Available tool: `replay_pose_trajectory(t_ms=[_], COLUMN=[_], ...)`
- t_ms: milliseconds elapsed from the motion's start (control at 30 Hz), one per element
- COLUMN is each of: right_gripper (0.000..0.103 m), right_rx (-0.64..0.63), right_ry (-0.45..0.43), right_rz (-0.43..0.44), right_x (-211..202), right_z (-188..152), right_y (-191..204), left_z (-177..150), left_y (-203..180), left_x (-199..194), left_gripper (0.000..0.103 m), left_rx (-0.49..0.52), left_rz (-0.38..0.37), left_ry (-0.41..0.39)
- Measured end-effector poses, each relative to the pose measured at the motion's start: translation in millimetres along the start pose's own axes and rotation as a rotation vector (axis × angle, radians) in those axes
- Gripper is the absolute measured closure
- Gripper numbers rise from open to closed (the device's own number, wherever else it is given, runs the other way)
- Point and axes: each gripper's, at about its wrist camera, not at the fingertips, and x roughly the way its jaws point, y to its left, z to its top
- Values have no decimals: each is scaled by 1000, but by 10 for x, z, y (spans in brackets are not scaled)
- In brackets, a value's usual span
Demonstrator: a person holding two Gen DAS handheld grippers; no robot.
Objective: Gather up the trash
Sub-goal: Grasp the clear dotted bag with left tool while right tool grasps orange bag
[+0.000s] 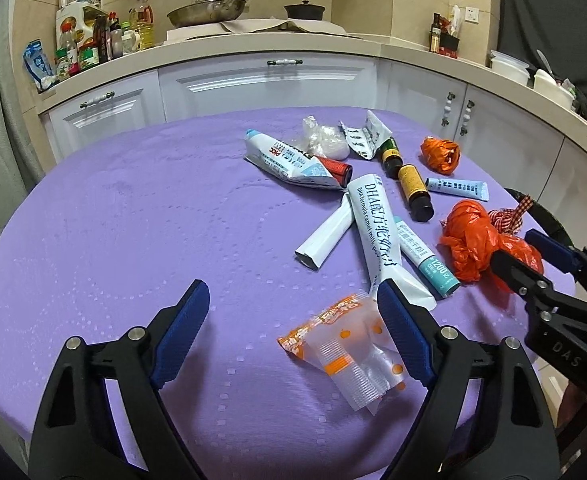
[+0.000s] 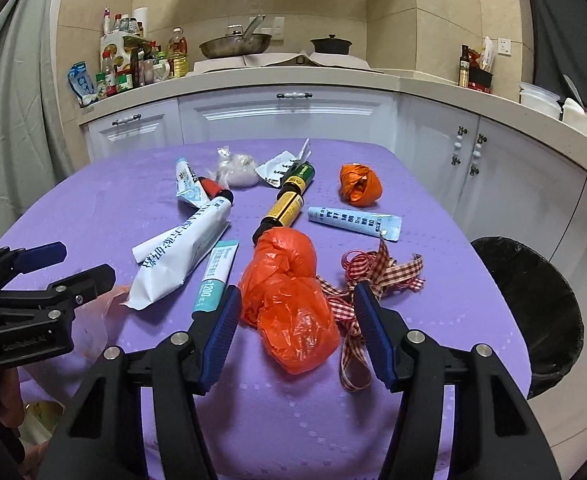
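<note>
Trash is lying all over the purple tablecloth (image 1: 133, 220) and I'm sitting over it with both grippers. My left gripper (image 1: 293, 300) is hanging with its jaws spread wide, nothing pinched; the clear orange-printed wrapper (image 1: 349, 356) is lying between them, close against the right finger, though I can't tell if it's touching. My right gripper (image 2: 295, 304) is straddling the crumpled orange bag (image 2: 289, 300), jaws only partly apart, left pad looking like it's brushing the plastic, right pad sitting clear of it over the checkered ribbon (image 2: 373, 272), so not gripping. Only the right camera is showing the black bin (image 2: 533, 312) beside the table's right edge. The left camera is giving the wrapper properly; in the right one it's just a blur behind the other gripper. Both are showing the big white tube (image 1: 373, 232) and the brown bottles (image 2: 285, 208).
</note>
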Motion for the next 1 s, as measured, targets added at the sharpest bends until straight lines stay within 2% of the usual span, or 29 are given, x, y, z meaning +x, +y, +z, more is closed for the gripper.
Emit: replay_pose_trajectory(t_ms=[167, 267, 633, 733, 867, 933, 1000], right_gripper=[73, 78, 81, 81, 82, 82, 83], right_rx=[-13, -18, -14, -11, -10, -7, -5], right_ry=[24, 19, 2, -3, -10, -14, -16], right_rz=[32, 31, 32, 33, 36, 35, 33], right_x=[55, 46, 12, -7, -52, -74, -91], right_z=[-8, -4, 10, 6, 4, 3, 2], right_y=[40, 58, 56, 54, 56, 53, 47], left_z=[19, 19, -16, -23, -100, -133, -158], left_y=[-41, -54, -14, -58, -98, -110, -117], left_x=[-6, -13, -80, -131, -75, -58, -39], left_gripper=[19, 19, 19, 19, 19, 28, 43], left_rx=[6, 8, -23, -5, 8, 11, 16], left_rz=[-21, -29, -55, -54, -64, -66, -73], left_ry=[-2, -3, 9, -7, 21, 29, 41])
